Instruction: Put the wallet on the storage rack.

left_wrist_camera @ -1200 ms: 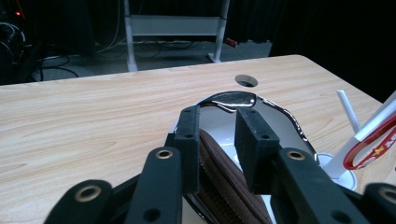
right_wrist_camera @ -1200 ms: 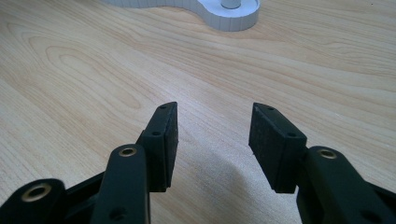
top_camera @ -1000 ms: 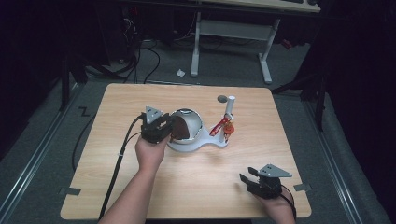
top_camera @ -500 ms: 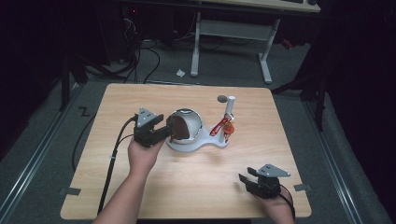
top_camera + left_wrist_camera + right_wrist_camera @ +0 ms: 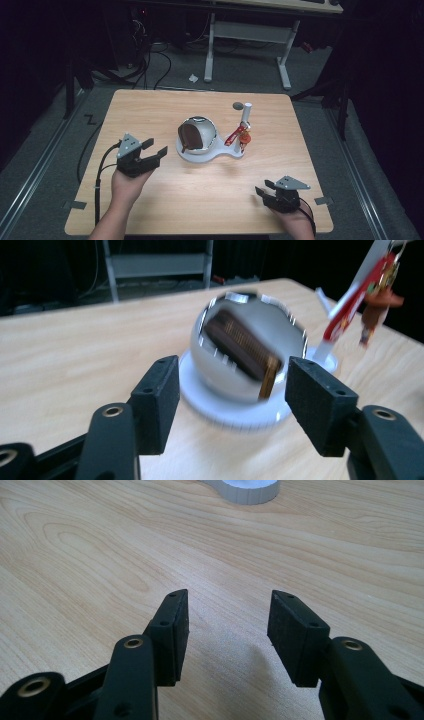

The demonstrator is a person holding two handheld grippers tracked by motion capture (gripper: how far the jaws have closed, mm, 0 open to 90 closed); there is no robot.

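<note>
Holding your left tool (image 5: 154,153) at the lower left of the frame, you have its jaws spread, well apart from the silver dome (image 5: 197,134) on its white base (image 5: 210,155) at centre. A brown object (blurred in the left gripper view) fills the dome's opening. Your right tool (image 5: 264,193), jaws also spread and empty, hovers over the bench (image 5: 150,110) at lower right.

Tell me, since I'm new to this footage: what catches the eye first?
The shiny silver dome on its white base at mid-table, a brown object mirrored in it. Beside it a white post carries a red tag. The left tool points open at the dome; the right tool rests open near the front edge.
</note>
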